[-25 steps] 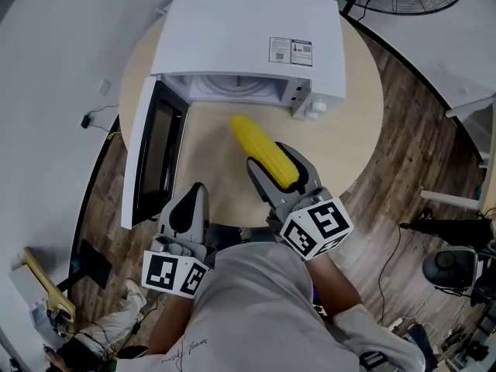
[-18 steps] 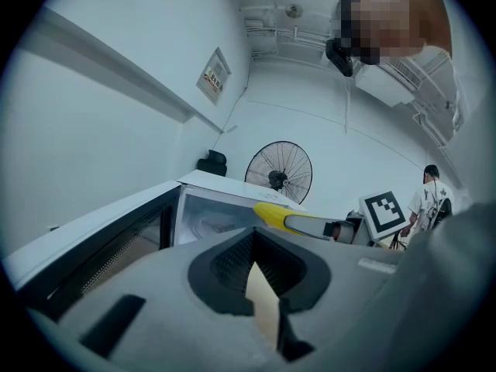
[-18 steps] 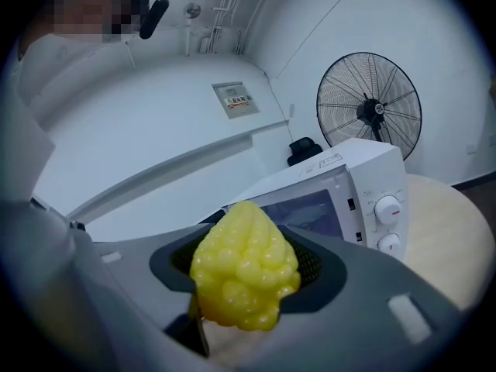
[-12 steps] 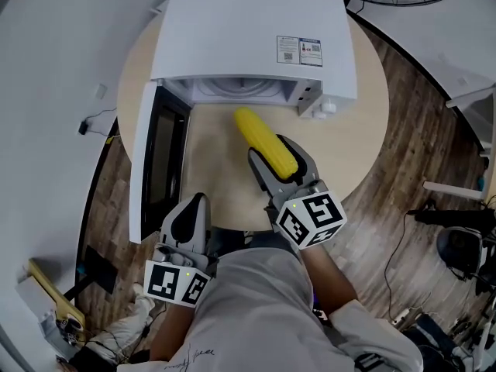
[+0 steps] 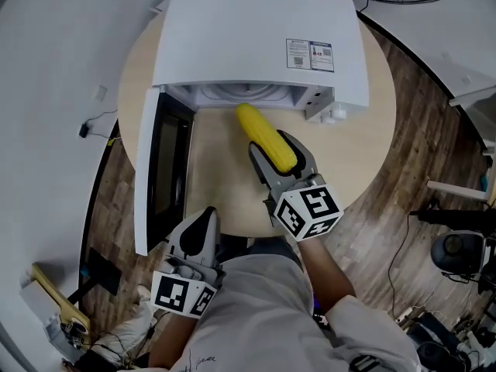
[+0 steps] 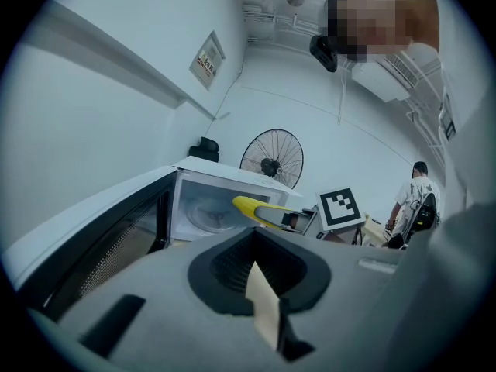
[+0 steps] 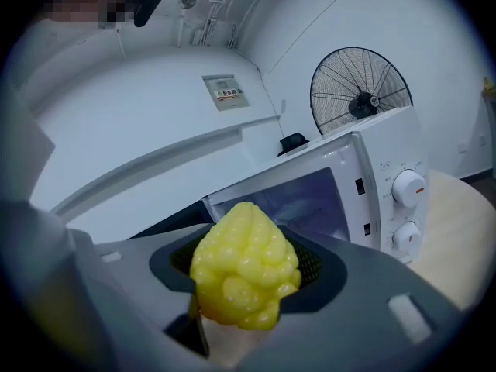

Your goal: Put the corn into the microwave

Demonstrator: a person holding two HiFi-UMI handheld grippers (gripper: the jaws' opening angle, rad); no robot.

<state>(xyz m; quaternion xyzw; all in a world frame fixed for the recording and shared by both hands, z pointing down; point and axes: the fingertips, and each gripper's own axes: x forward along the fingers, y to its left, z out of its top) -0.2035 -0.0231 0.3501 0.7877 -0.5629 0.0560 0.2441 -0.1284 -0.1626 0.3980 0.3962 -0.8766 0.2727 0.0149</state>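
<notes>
The corn (image 5: 265, 138) looks like glossy, bumpy yellow plastic. The microwave (image 5: 256, 37) has a smooth white casing with a faint sheen. The desk (image 5: 221, 184) top is pale, smooth and matt, with a wood look. The floor (image 5: 403, 177) is dark wood planks.

"Where is the corn (image 5: 267, 136)?"

"Between the jaws of the right gripper (image 5: 271, 144). Its tip points ahead at the microwave (image 5: 256, 37) opening. It's possibly just inside, hard to tell."

"And the door (image 5: 159, 169)?"

"It's swung out to that gripper's left, ahead and left of the left gripper (image 5: 206, 214). The microwave stands on the table (image 5: 217, 184), with a fan (image 7: 360, 91) behind it."
</notes>
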